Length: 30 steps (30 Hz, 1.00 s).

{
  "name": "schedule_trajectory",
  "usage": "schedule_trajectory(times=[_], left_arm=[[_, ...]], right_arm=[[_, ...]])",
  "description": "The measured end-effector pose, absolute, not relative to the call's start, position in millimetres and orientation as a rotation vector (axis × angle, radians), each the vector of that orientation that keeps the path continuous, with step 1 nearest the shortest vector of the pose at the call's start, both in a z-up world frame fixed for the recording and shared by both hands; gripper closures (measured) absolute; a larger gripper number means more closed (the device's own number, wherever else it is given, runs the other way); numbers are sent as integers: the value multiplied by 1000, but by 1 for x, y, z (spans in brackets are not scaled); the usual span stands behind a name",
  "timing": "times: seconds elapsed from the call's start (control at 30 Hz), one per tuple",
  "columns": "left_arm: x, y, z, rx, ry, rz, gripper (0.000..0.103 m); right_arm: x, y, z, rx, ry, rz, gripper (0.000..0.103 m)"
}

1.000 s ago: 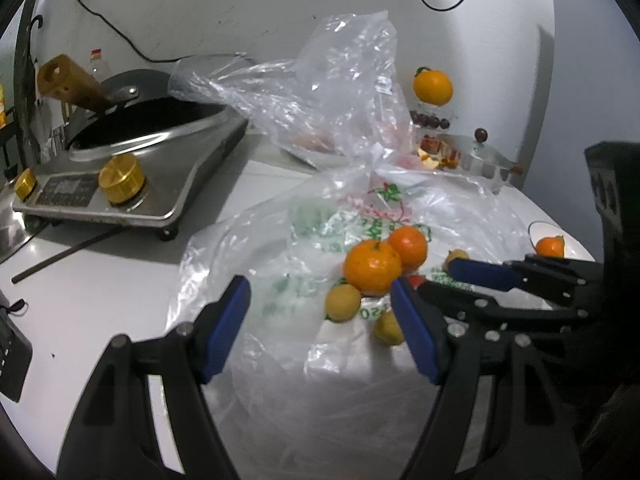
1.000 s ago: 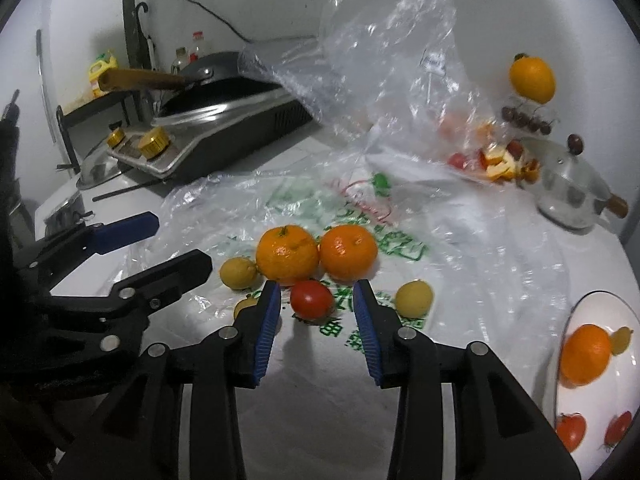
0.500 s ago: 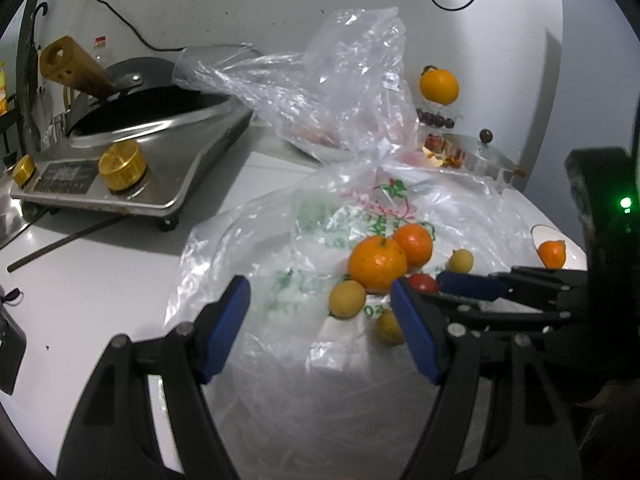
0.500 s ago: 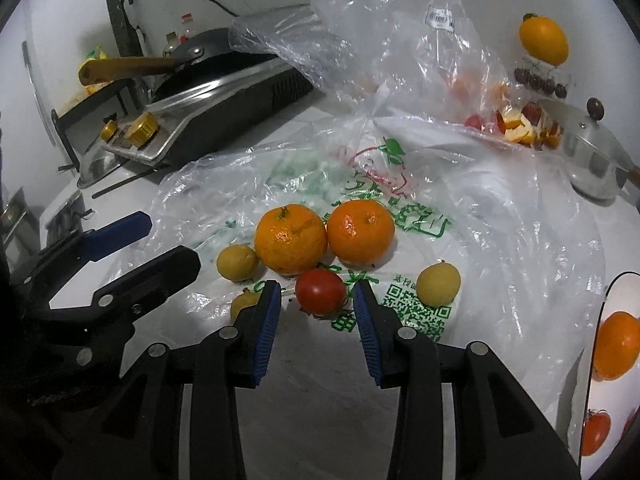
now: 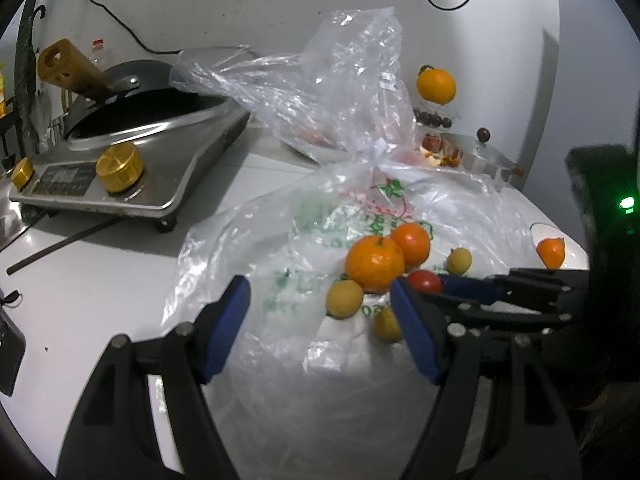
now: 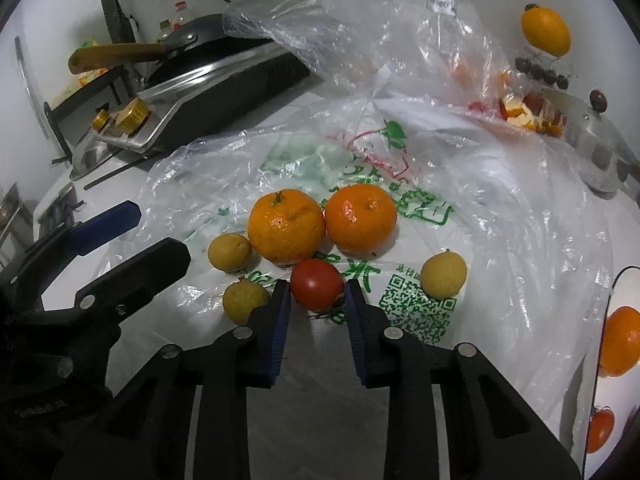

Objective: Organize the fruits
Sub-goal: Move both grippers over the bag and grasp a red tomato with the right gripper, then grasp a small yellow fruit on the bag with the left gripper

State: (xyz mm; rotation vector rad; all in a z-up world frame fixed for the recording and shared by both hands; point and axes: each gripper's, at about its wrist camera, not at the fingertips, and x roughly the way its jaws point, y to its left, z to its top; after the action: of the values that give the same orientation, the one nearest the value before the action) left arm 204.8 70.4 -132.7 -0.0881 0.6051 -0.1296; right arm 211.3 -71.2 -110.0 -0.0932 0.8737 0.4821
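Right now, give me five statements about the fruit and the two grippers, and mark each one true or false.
1. The right gripper has its pads against the red tomato. True; its jaws have just closed on it.
2. The left gripper holds an orange. False; it stands open with nothing in it.
3. Two oranges sit side by side on the plastic bag. True.
4. The white plate is bare. False; it holds an orange and something red.
5. The tomato lies behind the oranges. False; it lies in front, nearer the right gripper.
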Motion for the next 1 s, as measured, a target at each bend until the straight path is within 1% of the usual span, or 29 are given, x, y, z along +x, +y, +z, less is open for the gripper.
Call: schedule_trajectory(times=[0.17, 0.47, 0.53, 0.6, 0.7, 0.83, 0.87, 0.9, 0.93, 1.0], left_arm=[[204, 64, -132, -59, 605, -129, 29], [198, 39, -124, 19, 588, -187, 30], [198, 29, -123, 55, 586, -199, 35], [202, 21, -126, 95, 597, -192, 51], [205, 10, -134, 151, 620, -182, 53], [210, 3, -137, 168, 664, -193, 53], [212, 1, -139, 166, 683, -206, 54], [215, 0, -141, 164, 702, -220, 61], [216, 0, -142, 163, 711, -229, 65], [218, 0, -145, 151, 726, -243, 70]], right_arm=[[201, -77, -97, -93, 814, 469, 74], [190, -104, -87, -60, 777, 455, 74], [187, -110, -83, -51, 765, 452, 74], [184, -116, -81, -41, 748, 453, 74], [183, -125, -81, -23, 735, 456, 74], [181, -134, -80, -11, 724, 461, 74], [180, -137, -79, -6, 722, 462, 74], [180, -138, -79, -2, 720, 462, 74], [179, -141, -78, 3, 717, 463, 74], [177, -144, -78, 12, 711, 465, 74]])
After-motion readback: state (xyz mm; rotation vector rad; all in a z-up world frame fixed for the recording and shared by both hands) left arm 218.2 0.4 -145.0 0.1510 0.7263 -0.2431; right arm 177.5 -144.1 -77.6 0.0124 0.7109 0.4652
